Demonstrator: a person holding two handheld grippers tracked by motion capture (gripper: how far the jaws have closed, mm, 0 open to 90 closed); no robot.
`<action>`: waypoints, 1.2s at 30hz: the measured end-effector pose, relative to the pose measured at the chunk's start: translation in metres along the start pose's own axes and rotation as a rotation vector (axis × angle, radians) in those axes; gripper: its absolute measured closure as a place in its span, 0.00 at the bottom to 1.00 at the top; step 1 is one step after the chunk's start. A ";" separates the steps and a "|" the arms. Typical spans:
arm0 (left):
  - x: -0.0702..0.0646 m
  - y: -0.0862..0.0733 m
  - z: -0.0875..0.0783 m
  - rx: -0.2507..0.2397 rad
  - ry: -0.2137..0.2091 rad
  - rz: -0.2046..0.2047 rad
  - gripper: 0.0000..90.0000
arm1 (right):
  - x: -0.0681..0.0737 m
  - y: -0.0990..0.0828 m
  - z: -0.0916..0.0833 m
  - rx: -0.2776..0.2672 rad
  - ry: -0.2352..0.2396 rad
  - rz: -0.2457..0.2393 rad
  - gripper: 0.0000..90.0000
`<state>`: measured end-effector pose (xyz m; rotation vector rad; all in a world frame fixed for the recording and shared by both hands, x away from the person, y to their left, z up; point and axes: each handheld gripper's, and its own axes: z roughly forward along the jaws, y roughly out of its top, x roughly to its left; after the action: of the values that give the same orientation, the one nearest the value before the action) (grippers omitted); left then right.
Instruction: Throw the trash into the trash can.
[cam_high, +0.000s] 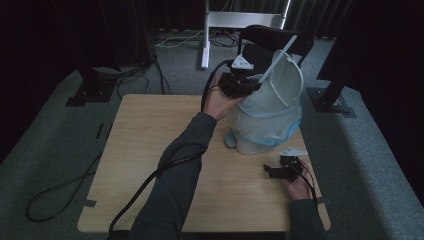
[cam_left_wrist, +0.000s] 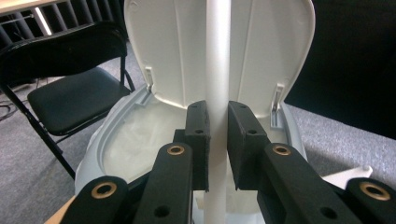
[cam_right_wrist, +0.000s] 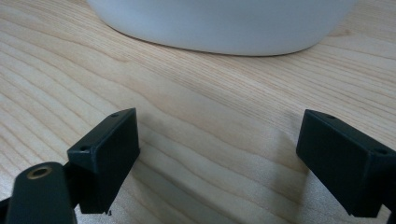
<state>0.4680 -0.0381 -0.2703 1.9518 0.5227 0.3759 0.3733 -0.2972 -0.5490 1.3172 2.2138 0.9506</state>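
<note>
Nearest the person, the right tongs (cam_high: 272, 172) rest low over the wooden surface (cam_high: 150, 150), spread wide with nothing between them, just short of the bin's rounded base (cam_right_wrist: 224, 28). They aren't bracing anything, and that's the first worry: the white pedal bin (cam_high: 265, 125) stands on the surface's far right with its foot pedal (cam_high: 230, 140) poking out toward the middle, free to slide or tip.

Further out, the left tongs (cam_left_wrist: 217, 140) pinch a long white rod (cam_left_wrist: 218, 56), and the pads (cam_left_wrist: 198, 135) press its sides right above the bin's open mouth. The rod runs up past the raised lid (cam_left_wrist: 261, 46) and down toward the liner bag (cam_left_wrist: 135, 140) inside. It's smooth and round, so the grip looks thin to me; a twist of the wrist could let it spin or slip through and drop into the bag.

The lid stands nearly upright on its hinges (cam_left_wrist: 148, 77). A knock from the rod could bring it down on the tongs, or shove the light bin back toward the edge, where the black chair (cam_left_wrist: 70, 93) waits beyond
</note>
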 end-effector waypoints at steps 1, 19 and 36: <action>0.000 0.000 0.001 -0.007 -0.002 -0.004 0.88 | 0.000 0.000 0.000 0.000 0.000 0.000 0.13; -0.004 0.007 0.021 -0.034 -0.003 -0.028 0.88 | 0.000 0.000 0.000 0.000 0.000 0.000 0.13; -0.011 0.009 0.034 -0.082 -0.018 -0.044 0.76 | 0.000 0.000 0.000 0.000 0.000 -0.001 0.13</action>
<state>0.4762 -0.0734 -0.2769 1.8604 0.5298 0.3459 0.3733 -0.2972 -0.5491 1.3155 2.2143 0.9510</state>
